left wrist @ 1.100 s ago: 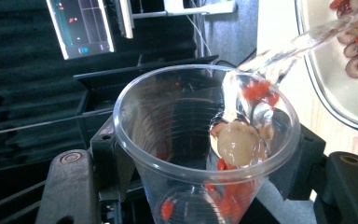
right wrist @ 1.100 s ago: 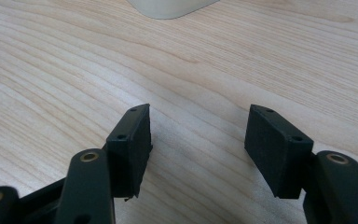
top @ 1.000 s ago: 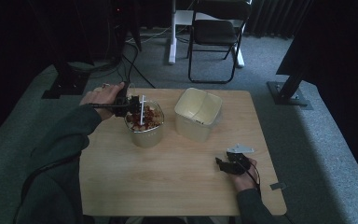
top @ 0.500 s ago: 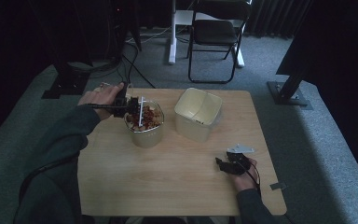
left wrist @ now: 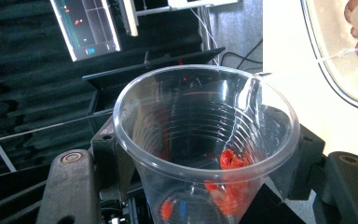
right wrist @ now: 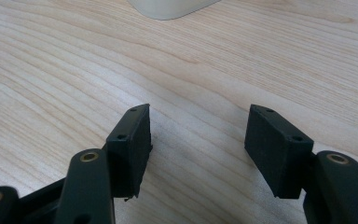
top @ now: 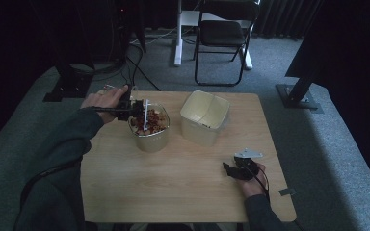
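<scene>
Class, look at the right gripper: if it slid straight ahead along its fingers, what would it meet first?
Probably the empty cream container; the right gripper is open over bare table, though it might pass beside it.

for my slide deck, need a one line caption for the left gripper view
Left gripper clamps a clear plastic cup holding a few red pieces.

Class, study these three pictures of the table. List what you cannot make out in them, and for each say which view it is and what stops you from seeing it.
- High view: what the food in the round container is; too small and blurred.
- High view: whether the square tub holds anything; its walls hide the bottom.
- Left gripper view: the red bits in the clear cup; blurred through plastic, cup base cut off by the bottom edge.
- Right gripper view: the pale container; cut off by the top edge.
</scene>
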The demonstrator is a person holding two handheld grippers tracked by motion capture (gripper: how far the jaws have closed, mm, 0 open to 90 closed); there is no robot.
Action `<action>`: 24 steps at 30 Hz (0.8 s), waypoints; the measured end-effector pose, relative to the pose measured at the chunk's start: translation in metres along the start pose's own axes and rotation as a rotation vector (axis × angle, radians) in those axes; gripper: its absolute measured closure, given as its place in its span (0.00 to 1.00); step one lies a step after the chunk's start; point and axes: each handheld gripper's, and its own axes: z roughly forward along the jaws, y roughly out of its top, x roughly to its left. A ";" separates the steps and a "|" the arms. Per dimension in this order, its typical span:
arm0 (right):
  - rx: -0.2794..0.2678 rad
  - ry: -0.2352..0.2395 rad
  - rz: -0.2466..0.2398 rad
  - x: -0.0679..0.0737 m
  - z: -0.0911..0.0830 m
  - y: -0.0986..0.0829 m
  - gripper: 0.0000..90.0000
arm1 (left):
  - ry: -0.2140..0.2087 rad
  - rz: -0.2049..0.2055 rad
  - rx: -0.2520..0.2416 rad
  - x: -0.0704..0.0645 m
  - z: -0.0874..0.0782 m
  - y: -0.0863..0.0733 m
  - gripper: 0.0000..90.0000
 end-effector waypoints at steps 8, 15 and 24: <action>0.000 0.000 0.000 0.000 0.000 0.000 0.45 | -0.001 -0.001 0.005 -0.002 0.001 0.000 0.38; 0.001 0.000 0.000 0.000 0.000 0.000 0.45 | 0.008 0.012 0.007 -0.002 0.001 -0.001 0.38; 0.000 0.001 -0.001 0.000 0.000 0.000 0.45 | 0.010 0.005 0.011 -0.004 0.001 -0.002 0.38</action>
